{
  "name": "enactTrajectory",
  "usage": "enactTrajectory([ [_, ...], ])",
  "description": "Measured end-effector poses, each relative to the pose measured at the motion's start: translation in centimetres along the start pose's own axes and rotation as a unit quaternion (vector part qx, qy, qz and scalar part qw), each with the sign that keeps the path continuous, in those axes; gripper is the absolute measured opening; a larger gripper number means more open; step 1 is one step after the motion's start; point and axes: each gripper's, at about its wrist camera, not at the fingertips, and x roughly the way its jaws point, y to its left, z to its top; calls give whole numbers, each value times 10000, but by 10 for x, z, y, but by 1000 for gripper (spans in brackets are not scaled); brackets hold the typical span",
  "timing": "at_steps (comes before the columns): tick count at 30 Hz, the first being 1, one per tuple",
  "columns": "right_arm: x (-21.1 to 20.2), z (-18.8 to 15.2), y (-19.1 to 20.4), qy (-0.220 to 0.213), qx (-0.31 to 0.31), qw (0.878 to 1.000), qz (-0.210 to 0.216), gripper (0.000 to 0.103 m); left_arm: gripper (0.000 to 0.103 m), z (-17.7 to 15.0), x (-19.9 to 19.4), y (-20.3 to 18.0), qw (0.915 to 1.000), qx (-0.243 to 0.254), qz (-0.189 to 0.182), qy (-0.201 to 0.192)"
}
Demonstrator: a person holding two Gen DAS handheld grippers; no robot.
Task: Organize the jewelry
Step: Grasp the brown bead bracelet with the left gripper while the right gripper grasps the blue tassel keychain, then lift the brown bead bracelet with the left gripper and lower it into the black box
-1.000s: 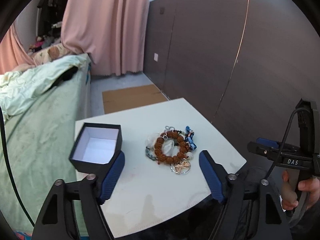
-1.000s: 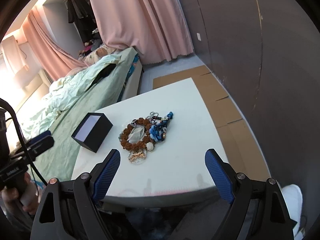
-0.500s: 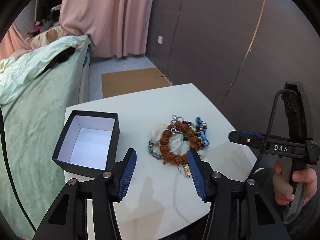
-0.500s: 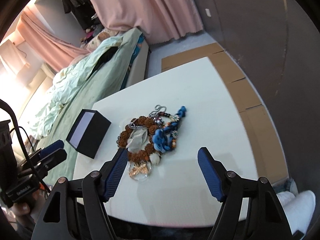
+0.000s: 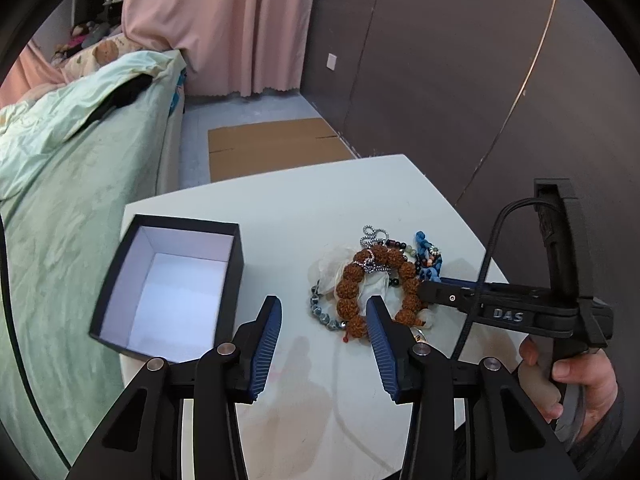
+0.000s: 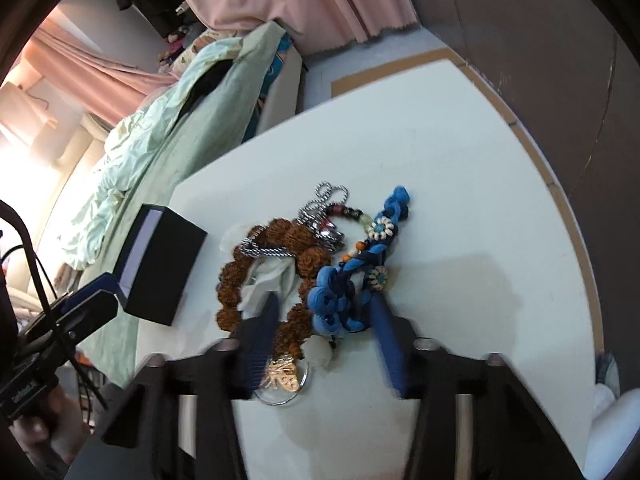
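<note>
Jewelry pile (image 6: 312, 264) mid white table (image 6: 460, 184): knobbly brown bead bracelet (image 5: 360, 280), knotted blue fabric strand (image 6: 340, 292) with shell flowers, twisted silver chain (image 6: 324, 208), clear round pendant (image 6: 282, 380). Matte black square box (image 5: 172, 288), white-lined, open, left of pile. Left gripper (image 5: 324, 332) half-open above tabletop, holding nothing. Right gripper (image 6: 324, 320) part-open, ribbed blue pads straddling blue strand; contact unclear.

Rough brown-bead bracelet (image 5: 376, 292); blue cloth braid (image 6: 352, 272).

White table (image 5: 280, 208): open black box (image 5: 172, 284) at frame left, tangled jewelry pile (image 5: 376, 280) at centre right, apart.
</note>
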Motion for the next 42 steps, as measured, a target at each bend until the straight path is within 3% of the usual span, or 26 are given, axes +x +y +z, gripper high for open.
enactTrajectory([
  [2,-4,0,-6,-66,139,9997,178,17,46,0,9,-2,9999,-33,-35,88],
  [11,-34,-4,-31,-426,709,9954,488,17,46,-4,44,-21,9992,158,-105,358],
  [18,-44,-6,-32,-508,764,9944,525,17,46,-4,65,-25,9990,203,99,385],
  [20,-47,-6,-30,-541,762,9942,541,17,37,-4,73,-22,9989,129,81,444],
  [25,-53,-8,-28,-571,735,9941,565,17,30,-5,87,-15,9980,-73,16,620],
  [28,-56,-9,-26,-590,718,9940,577,17,22,-4,88,-15,9976,-90,-87,683],
  [31,-59,-10,-22,-617,681,9940,593,17,20,-2,85,-16,9970,-87,-140,752],
  [42,-71,-17,-14,-779,664,9923,704,17,20,16,20,-28,9997,77,-218,86],
])
